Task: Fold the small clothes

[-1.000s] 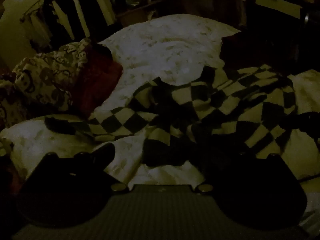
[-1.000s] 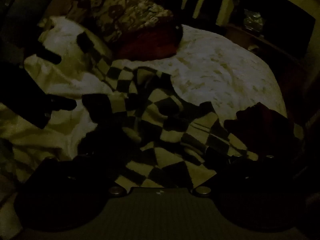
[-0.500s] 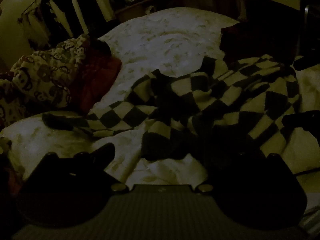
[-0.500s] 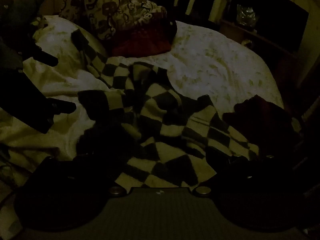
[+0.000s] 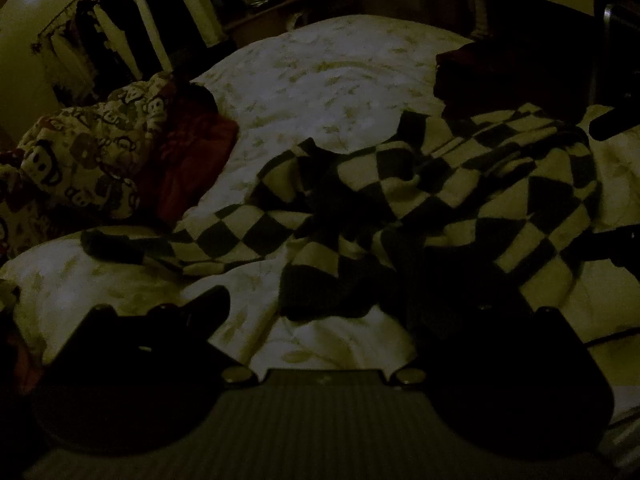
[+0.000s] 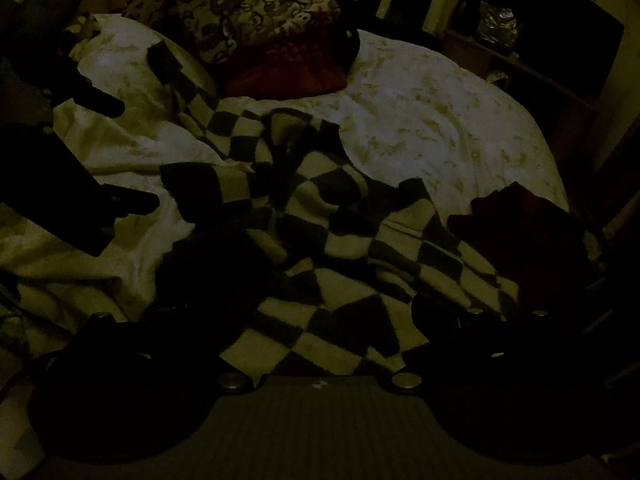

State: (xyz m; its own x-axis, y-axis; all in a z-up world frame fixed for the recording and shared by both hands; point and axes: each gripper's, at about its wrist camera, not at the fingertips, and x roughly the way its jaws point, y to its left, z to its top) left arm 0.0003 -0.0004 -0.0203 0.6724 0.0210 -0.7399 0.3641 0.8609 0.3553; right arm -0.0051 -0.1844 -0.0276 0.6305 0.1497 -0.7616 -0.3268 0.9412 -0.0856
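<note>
**A:** What do you see, going from the left?

**B:** At the far left of my left camera lies a cartoon-print bundle (image 5: 88, 160), with a dark red cloth (image 5: 192, 164) touching it on its right. Both sit on the pale floral bedcover (image 5: 328, 80). Behind them, clothes hang from a rail (image 5: 116, 36).

**A:** And the garment?

**B:** The checkered garment (image 5: 420, 200) is spread crumpled across the middle of the bedcover. One sleeve (image 5: 160, 246) stretches out to the left, ending in a dark cuff. A dark hem lies near the lower centre, just ahead of my left gripper (image 5: 320, 308).

**A:** How does that gripper stand?

**B:** Its fingers are apart, with nothing between them. The left finger (image 5: 208, 304) hovers over bare bedcover; the right one is lost in shadow against the garment's dark hem. My right camera also sees it at the left edge (image 6: 132, 152), two dark fingertips well separated, beside the garment.

**A:** Your right gripper?

**B:** My right gripper (image 6: 320, 320) is over the garment's near edge. Its fingers are spread wide and checkered cloth shows between them, but it is too dark to say whether either finger touches it.

**A:** Farther right?

**B:** A dark folded pile (image 6: 532, 236) lies at the bed's right edge, overlapping the garment.
</note>
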